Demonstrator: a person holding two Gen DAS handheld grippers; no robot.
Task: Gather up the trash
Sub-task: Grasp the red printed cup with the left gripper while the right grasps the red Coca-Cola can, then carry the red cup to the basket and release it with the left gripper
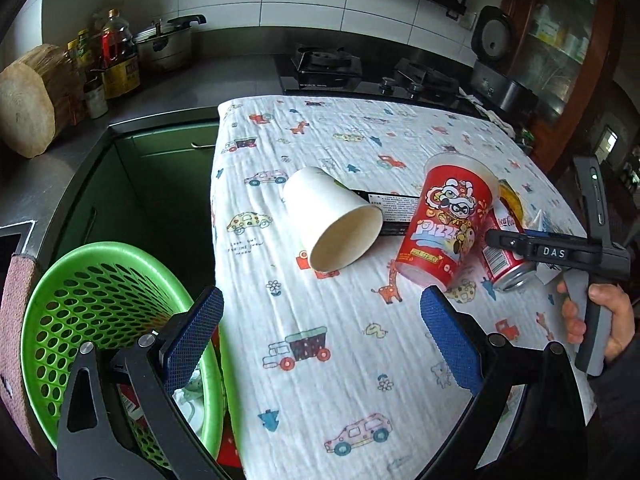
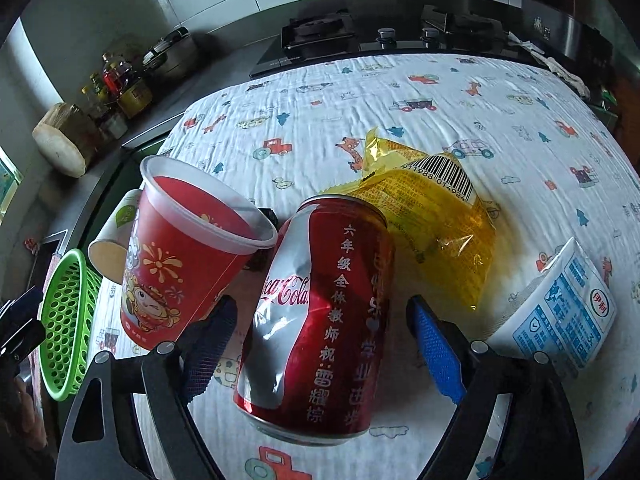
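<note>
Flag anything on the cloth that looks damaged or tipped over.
The red Coca-Cola can is dented along its side and lies between the open right gripper's fingers. The white paper cup lies tipped on its side, and the red pizza snack cup leans askew.

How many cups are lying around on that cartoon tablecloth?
2: a white paper cup on its side toward the cloth's left edge, and a red snack cup right of it. Others may be hidden.
</note>
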